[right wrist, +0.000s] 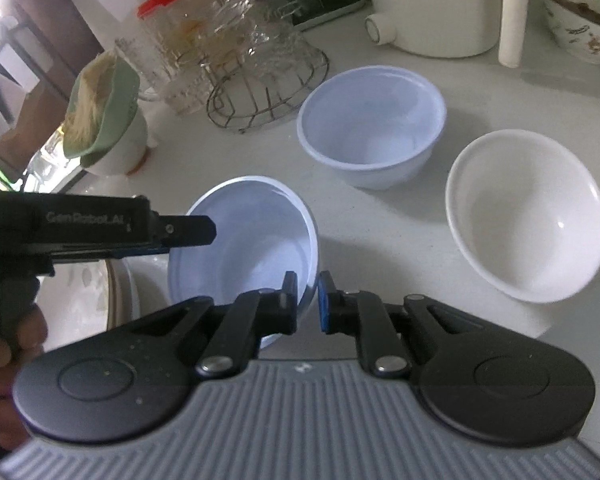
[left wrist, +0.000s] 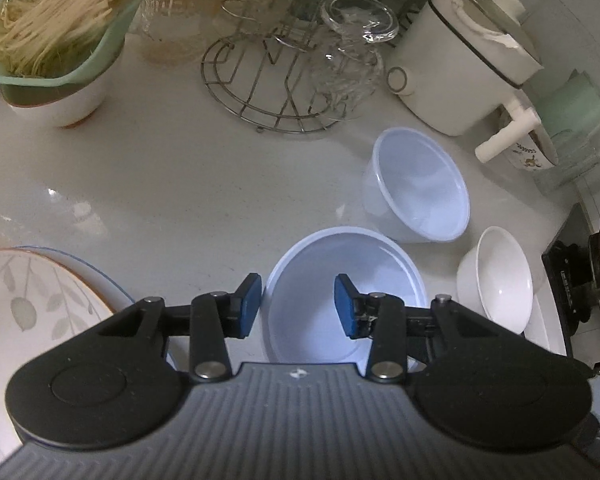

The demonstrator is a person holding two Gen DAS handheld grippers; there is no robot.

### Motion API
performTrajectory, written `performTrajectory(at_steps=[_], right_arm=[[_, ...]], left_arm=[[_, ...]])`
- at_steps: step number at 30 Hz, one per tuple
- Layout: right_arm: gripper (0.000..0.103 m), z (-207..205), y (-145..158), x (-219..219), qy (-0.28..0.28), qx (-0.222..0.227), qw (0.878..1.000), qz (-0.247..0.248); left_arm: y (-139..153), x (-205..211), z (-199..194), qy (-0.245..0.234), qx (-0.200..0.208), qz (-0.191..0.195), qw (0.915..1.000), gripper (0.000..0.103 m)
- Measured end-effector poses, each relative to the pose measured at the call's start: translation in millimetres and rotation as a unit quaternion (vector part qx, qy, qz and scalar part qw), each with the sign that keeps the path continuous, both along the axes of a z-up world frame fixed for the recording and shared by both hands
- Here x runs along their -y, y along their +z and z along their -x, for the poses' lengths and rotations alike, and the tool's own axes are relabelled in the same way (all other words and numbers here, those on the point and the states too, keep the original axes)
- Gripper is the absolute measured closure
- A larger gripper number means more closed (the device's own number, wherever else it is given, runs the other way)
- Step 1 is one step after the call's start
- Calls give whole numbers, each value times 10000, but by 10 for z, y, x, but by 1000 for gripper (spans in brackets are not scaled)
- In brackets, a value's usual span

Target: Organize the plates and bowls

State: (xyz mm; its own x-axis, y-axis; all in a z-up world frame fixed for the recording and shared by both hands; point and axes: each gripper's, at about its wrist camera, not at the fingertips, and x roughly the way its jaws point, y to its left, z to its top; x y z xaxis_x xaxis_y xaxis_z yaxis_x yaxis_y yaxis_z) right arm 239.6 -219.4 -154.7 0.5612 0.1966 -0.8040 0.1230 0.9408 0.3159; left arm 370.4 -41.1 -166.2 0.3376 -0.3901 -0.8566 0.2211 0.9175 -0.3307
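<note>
A pale blue bowl (right wrist: 256, 236) is tilted on the counter, and my right gripper (right wrist: 308, 300) is shut on its near rim. My left gripper (left wrist: 298, 306) is open, its jaws astride the same bowl's (left wrist: 340, 280) left rim; it also shows in the right wrist view (right wrist: 192, 232) at the bowl's left edge. A second pale blue bowl (left wrist: 418, 188) (right wrist: 374, 120) stands behind. A white bowl (left wrist: 500, 280) (right wrist: 528, 216) stands at the right. A leaf-patterned plate (left wrist: 32, 300) lies at the left.
A wire rack with glassware (left wrist: 276, 80) (right wrist: 260, 76) stands at the back. A green basket of noodles (left wrist: 56, 28) (right wrist: 100, 108) sits on a white bowl at back left. A white electric pot (left wrist: 472, 60) (right wrist: 440, 8) is at back right. A stove edge (left wrist: 580, 280) lies at the right.
</note>
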Motion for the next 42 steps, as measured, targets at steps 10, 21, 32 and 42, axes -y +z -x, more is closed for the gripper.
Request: performTrajectory(at_steps=[10,21,32,42], right_arm=[[88,-72,45,-85,157,89,9991,386],[65,114,293,29,-181,243,9991,290],[65,507,713,-92,-298,935,9944,406],[65,995,1190,-149,-412,1514,9867,416]], left_arm=[[43,-62,-16,135,16,-185,9997,43],[527,-229,188,132,619,-224,9977,37],[1018,-372,711,-230,1085,-328,9933,35],[1459,-599,1244,-244,1642,-198,9859,33]])
